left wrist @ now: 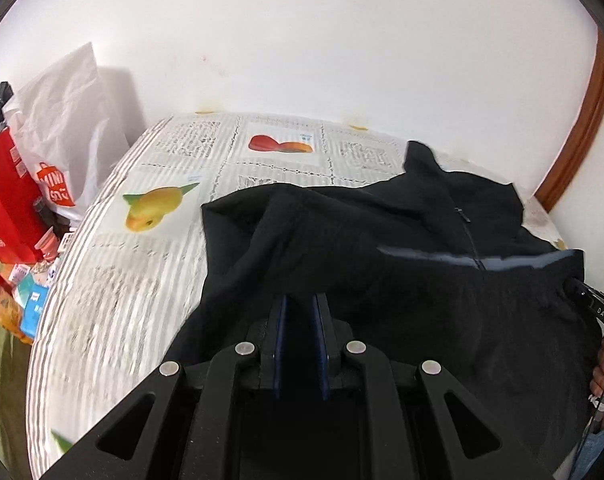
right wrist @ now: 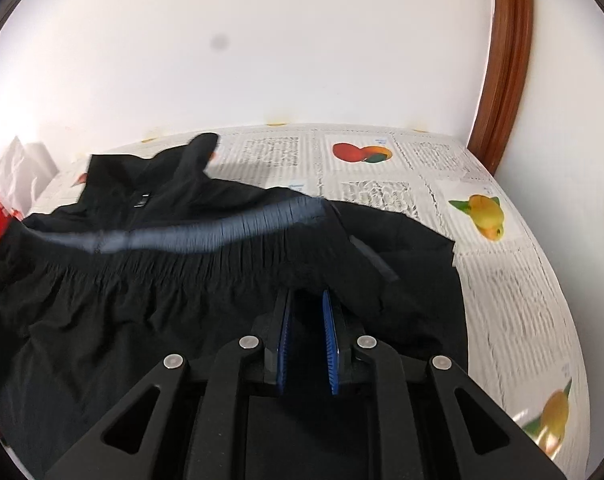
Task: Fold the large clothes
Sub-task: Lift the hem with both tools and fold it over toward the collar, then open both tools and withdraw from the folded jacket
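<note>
A large black zip jacket (left wrist: 382,240) with a grey-blue band lies on the bed (left wrist: 121,280). Its lower part is lifted and folded toward the collar. My left gripper (left wrist: 302,300) is shut on the jacket's black fabric at its left lower edge. My right gripper (right wrist: 306,296) is shut on the jacket's fabric (right wrist: 221,280) at the right lower edge, just below the grey-blue band (right wrist: 221,228). The fingertips of both are hidden in the cloth. The right gripper's body also shows at the right edge of the left wrist view (left wrist: 594,304).
The bed has a white striped sheet with fruit prints (right wrist: 490,212). A white wall is behind it. A brown wooden door frame (right wrist: 506,60) stands at the right. A red box (left wrist: 5,200), a white shopping bag (left wrist: 65,128) and small packets lie left of the bed.
</note>
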`<state>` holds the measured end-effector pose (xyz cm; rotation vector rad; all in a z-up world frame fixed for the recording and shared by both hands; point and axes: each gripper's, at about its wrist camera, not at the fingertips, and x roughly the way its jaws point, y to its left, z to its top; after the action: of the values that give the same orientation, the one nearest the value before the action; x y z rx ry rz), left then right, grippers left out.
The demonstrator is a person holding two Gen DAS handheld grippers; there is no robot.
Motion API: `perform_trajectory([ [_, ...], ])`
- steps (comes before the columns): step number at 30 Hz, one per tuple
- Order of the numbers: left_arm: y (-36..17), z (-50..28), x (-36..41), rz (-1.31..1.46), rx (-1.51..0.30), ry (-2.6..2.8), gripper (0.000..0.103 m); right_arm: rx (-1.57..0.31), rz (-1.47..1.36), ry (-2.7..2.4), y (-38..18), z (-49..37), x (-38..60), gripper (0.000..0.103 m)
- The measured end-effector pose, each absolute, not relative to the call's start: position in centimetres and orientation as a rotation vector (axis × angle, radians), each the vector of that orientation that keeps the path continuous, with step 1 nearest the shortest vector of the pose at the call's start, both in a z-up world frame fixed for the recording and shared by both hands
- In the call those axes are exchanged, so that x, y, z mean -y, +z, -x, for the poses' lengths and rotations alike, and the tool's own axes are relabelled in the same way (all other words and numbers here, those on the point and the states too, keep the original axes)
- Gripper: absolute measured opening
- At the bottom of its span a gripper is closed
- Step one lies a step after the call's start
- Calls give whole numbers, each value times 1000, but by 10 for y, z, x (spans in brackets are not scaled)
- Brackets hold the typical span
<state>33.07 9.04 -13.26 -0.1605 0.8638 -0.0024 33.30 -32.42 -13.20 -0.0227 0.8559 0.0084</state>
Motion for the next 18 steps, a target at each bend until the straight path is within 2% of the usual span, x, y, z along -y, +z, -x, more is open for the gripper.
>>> perform_trajectory([
  [7,-157,-353,-81,130,-913,19,13,-921,-11,2,-161,-356,343,16],
  [18,-161,-361,-53,62,-895,44,15,-926,2,26,-167,-376,360,16],
])
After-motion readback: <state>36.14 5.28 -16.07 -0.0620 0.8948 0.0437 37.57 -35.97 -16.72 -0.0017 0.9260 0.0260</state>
